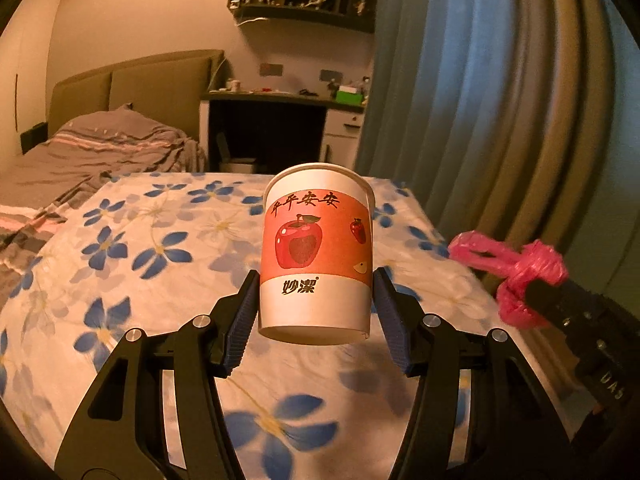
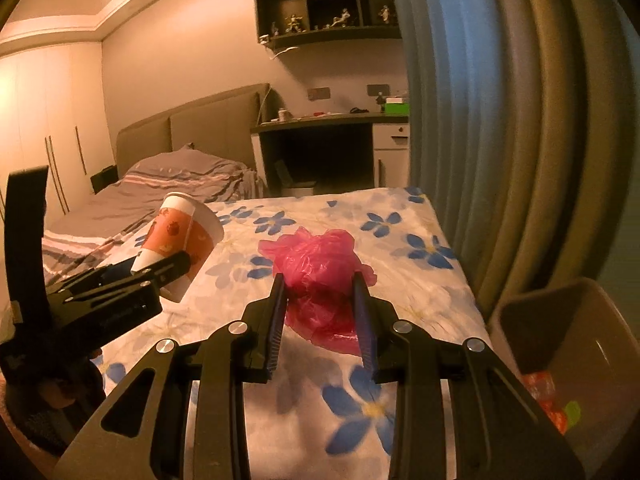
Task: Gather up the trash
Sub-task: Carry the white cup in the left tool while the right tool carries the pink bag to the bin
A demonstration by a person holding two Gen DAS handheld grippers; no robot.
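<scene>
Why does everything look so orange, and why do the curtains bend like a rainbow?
Left wrist view: warm lamp light tints the room orange; the fisheye lens bows the curtain near the edge; the paper cup looks sharp, while the pink plastic bag is smeared.
Right wrist view: same orange cast and bent curtain; the bin looks soft.

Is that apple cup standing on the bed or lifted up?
Lifted: the left gripper holds the paper cup, its base clear above the bedspread.
</scene>
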